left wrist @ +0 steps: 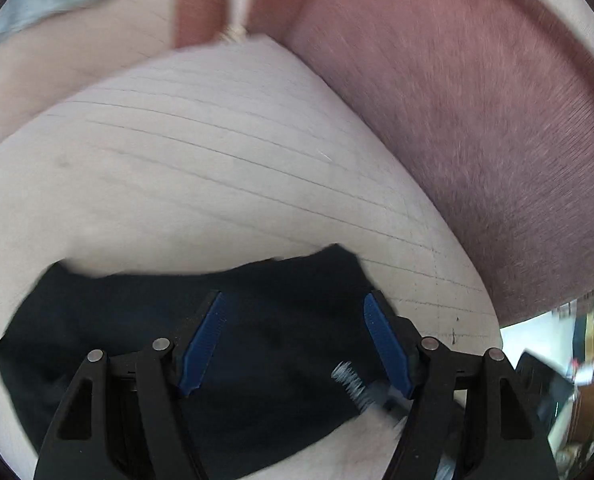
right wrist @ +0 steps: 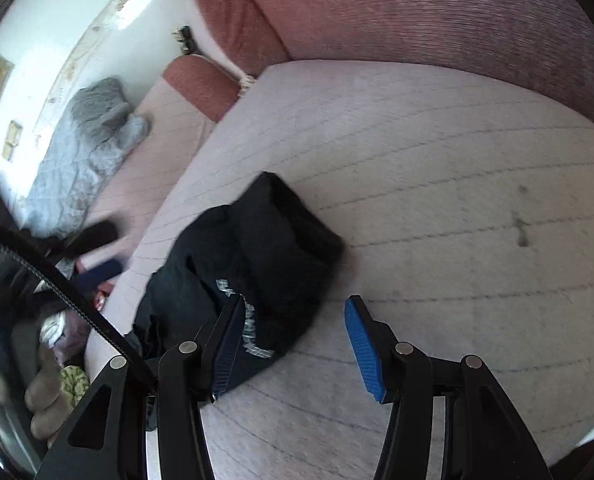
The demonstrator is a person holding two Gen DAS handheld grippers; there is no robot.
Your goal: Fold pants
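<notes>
The black pants (left wrist: pixel 185 344) lie bunched on a pale quilted cushion (left wrist: pixel 217 168). My left gripper (left wrist: pixel 295 320) is open just above them, its blue pads (left wrist: pixel 203 344) spread over the dark cloth. In the right wrist view the pants (right wrist: pixel 257 256) form a folded black bundle with white lettering near the cushion's left edge. My right gripper (right wrist: pixel 297 328) is open; its left pad (right wrist: pixel 229 352) overlaps the bundle's near edge, its right pad (right wrist: pixel 363 348) is over bare cushion (right wrist: pixel 457 200).
A reddish-brown sofa backrest (left wrist: pixel 477 120) runs behind the cushion, also in the right wrist view (right wrist: pixel 437 8). A grey quilted blanket (right wrist: pixel 85 144) lies on the adjoining seat to the left. Clutter and a black cable (right wrist: pixel 57 276) sit past the cushion's left edge.
</notes>
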